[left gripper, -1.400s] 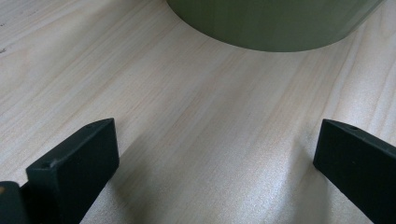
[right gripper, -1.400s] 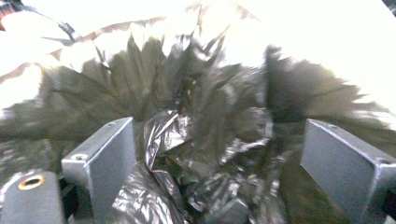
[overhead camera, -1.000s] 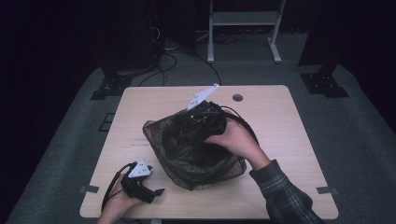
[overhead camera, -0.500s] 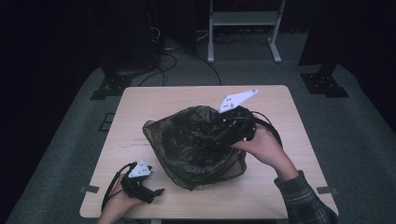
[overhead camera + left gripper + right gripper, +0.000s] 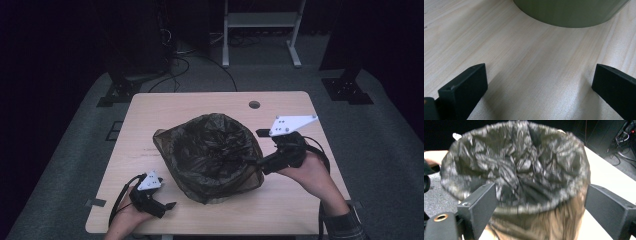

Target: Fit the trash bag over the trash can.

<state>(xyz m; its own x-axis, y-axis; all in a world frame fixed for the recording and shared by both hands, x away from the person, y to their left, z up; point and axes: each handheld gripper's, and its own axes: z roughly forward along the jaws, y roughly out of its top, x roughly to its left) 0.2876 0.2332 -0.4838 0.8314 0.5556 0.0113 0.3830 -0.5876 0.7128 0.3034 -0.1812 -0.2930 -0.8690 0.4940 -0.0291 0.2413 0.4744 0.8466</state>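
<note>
Both your grippers are gaping wide with nothing in them — right gripper sits beside the bagged bin mid-table, left gripper rests by the table's near edge.

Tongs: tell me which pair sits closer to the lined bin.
The right tongs, held at the bin's right side with the bag's edge at their tips. The left tongs rest apart on the table near its front edge.

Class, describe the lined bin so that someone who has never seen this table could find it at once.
Start at the pale wooden table. Near its middle stands a round olive-green bin, between the left gripper and the right gripper. Its crinkled dark bag, draped over the rim, sets it apart.
</note>
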